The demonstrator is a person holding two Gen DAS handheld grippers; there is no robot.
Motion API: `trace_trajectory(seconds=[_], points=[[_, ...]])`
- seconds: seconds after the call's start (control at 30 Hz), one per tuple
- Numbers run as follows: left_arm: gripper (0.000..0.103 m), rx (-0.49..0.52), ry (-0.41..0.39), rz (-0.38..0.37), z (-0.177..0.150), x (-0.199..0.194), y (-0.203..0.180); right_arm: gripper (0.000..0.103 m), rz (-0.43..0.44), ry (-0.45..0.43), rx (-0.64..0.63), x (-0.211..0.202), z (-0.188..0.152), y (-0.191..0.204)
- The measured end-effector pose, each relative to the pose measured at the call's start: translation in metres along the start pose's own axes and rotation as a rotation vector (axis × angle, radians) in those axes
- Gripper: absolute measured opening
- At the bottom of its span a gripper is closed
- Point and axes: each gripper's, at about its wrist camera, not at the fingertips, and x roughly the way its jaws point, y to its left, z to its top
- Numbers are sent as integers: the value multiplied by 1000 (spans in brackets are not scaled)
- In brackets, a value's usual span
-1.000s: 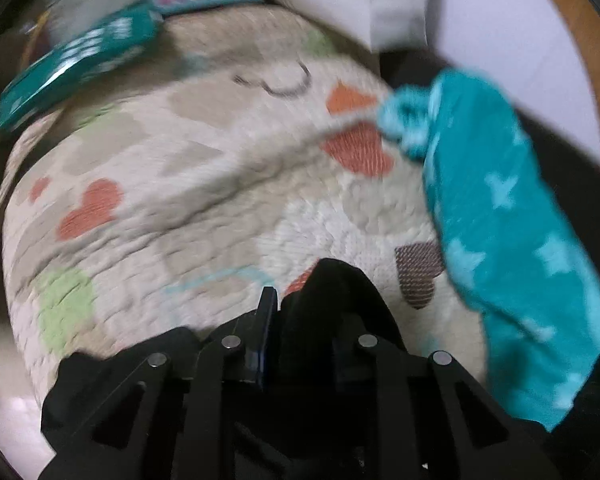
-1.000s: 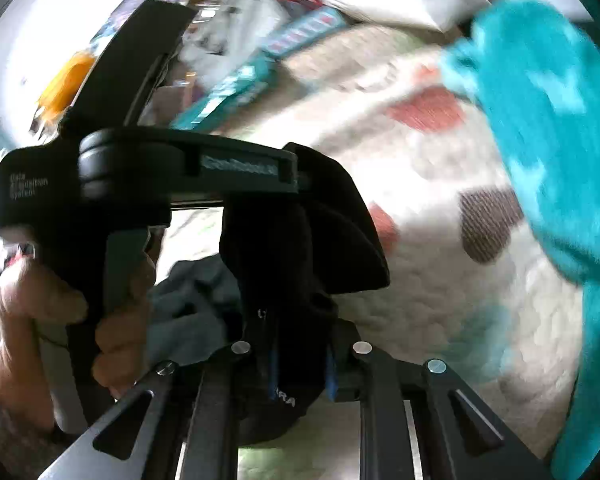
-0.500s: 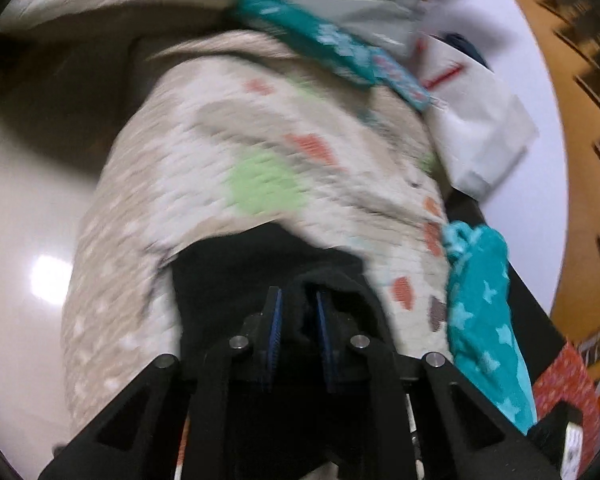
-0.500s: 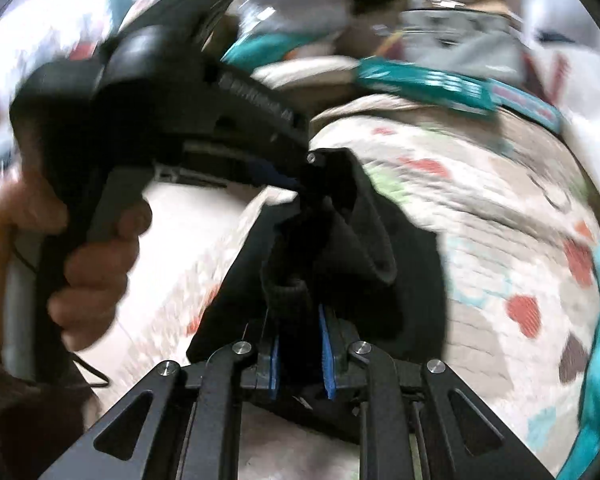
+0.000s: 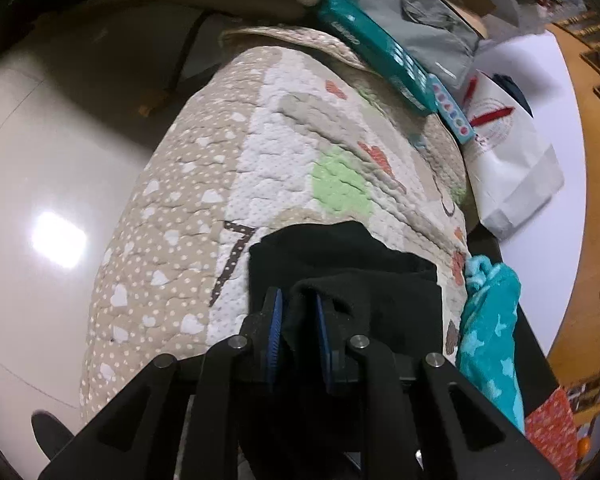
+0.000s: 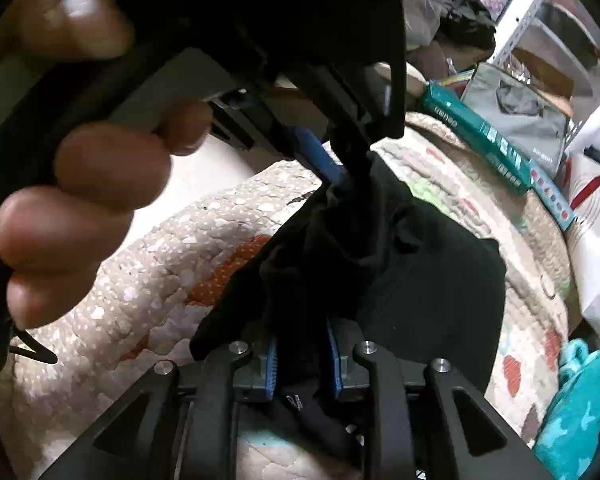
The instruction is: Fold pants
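The black pants [image 5: 340, 256] lie bunched on a quilted patchwork blanket [image 5: 284, 152]. My left gripper [image 5: 296, 332] is shut on a fold of the black fabric. My right gripper [image 6: 302, 356] is also shut on a bunch of the pants [image 6: 420, 280], which drape across the blanket ahead of it. In the right wrist view the other gripper [image 6: 332, 164] hangs above, pinching the cloth's upper end, with the person's hand [image 6: 92, 184] filling the upper left.
A teal star-pattern garment [image 5: 492, 336] lies at the blanket's right edge, also in the right wrist view [image 6: 576, 408]. A teal box [image 5: 380, 48], a grey bag [image 5: 424, 24] and a white paper bag [image 5: 508, 160] sit beyond. Pale floor [image 5: 52, 200] is on the left.
Both grippers swung left with the pants, from the teal garment side toward the blanket's floor edge. The pants now spread lower onto the blanket. The left hand has come close above the right gripper.
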Motion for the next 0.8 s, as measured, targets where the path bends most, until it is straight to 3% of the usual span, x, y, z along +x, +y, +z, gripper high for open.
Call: trace_trajectory(seconds=[0.13,0.2,0.23,0.33,0.5,0.67,0.73,0.8], points=[[16,-33,-25,-3,2,-9,6,36,-19,-14,-31,-14,3,10],[16,-47,-27,1,2,-11,9,49,-14,-29,-42,-22,4,13],[16,-59,-25,4,2,-11,11,50,-27,-35,-38,-26,4,15],[16,-93,-27,-1,2,-14,17,64,25,-48,-82,-42,1,24],[16,-93,-87,-34,3,-30,12,65,32,-100,-152,-81,-15,32],[34,54,-114,-17,-4,-25,-23,64,-29,-107,5,-83,-13,-8],[41,100,-83,19,-8,-10,-33,64,-23,-80,60,-72,-10,-20],[44,136,-19,122,-11,14,-35,65,9,-48,82,-58,-10,-21]])
